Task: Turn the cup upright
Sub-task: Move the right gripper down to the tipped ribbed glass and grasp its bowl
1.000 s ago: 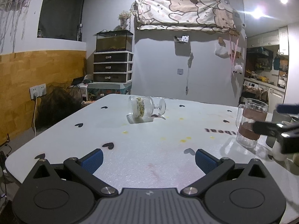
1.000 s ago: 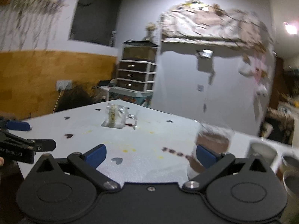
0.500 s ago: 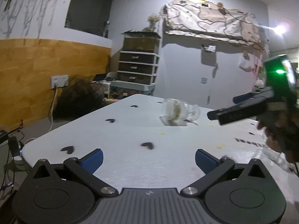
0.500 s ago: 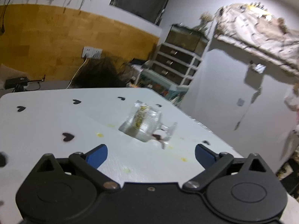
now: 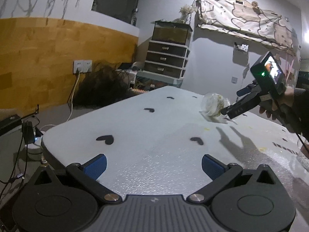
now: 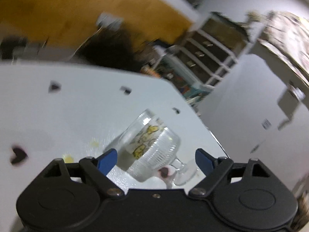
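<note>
A clear stemmed glass cup (image 6: 148, 147) with yellow print lies on its side on the white table (image 6: 48, 119), mouth to the upper left, foot to the lower right. My right gripper (image 6: 156, 160) is open with the cup's bowl between its blue pads, apart from both. In the left wrist view the cup (image 5: 213, 105) lies at the far right, with the right gripper's fingers (image 5: 237, 109) reaching it. My left gripper (image 5: 153, 164) is open and empty over the near part of the table (image 5: 144, 135).
The table carries black heart marks (image 5: 105, 139) and yellow spots. Another glass (image 5: 304, 154) stands at the right edge. A drawer unit (image 5: 167, 58) and a wood-panelled wall with a socket (image 5: 83, 66) lie beyond the table's far left edge.
My right gripper has moved in close and now straddles the cup, tilting as it came. My left gripper has swung to the left, so the cup sits farther right in its view.
</note>
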`<state>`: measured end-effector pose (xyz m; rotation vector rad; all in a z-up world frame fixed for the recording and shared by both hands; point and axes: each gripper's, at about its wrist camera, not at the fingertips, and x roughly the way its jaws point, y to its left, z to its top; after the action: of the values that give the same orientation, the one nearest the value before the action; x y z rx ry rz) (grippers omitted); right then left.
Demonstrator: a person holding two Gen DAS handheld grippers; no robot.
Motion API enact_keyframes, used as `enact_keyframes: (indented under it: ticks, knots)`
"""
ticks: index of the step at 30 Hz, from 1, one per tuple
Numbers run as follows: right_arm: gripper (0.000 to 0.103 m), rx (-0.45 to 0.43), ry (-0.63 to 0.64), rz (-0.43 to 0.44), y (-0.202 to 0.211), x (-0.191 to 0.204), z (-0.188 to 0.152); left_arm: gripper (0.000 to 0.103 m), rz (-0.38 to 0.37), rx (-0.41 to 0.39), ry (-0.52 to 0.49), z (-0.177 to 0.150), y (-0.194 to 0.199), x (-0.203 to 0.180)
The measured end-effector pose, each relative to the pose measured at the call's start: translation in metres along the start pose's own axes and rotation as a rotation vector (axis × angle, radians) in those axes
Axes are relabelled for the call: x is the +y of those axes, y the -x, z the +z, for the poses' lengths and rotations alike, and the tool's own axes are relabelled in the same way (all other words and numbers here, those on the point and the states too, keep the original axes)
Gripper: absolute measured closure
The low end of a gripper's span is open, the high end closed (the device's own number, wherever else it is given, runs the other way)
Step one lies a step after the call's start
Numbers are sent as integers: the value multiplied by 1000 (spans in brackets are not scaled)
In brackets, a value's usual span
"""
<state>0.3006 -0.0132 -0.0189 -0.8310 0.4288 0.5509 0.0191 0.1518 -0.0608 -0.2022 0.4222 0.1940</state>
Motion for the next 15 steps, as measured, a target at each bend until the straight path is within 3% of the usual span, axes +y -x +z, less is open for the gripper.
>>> enact_keyframes:
  ticks: [9, 11, 12, 13, 15]
  knots:
    - [11, 102, 406, -81, -56, 20, 0, 0, -20, 40, 0, 0, -18, 10]
    - [9, 80, 472, -86, -60, 23, 1, 0, -24, 40, -2, 1, -20, 10]
    - [12, 80, 473, -73, -61, 22, 3, 0, -26, 42, -3, 2, -21, 10]
    - [25, 86, 457, -41, -61, 20, 5, 0, -29, 43, -3, 3, -23, 9]
    - [29, 93, 434, -32, -62, 19, 7, 0, -34, 46, -4, 3, -23, 8]
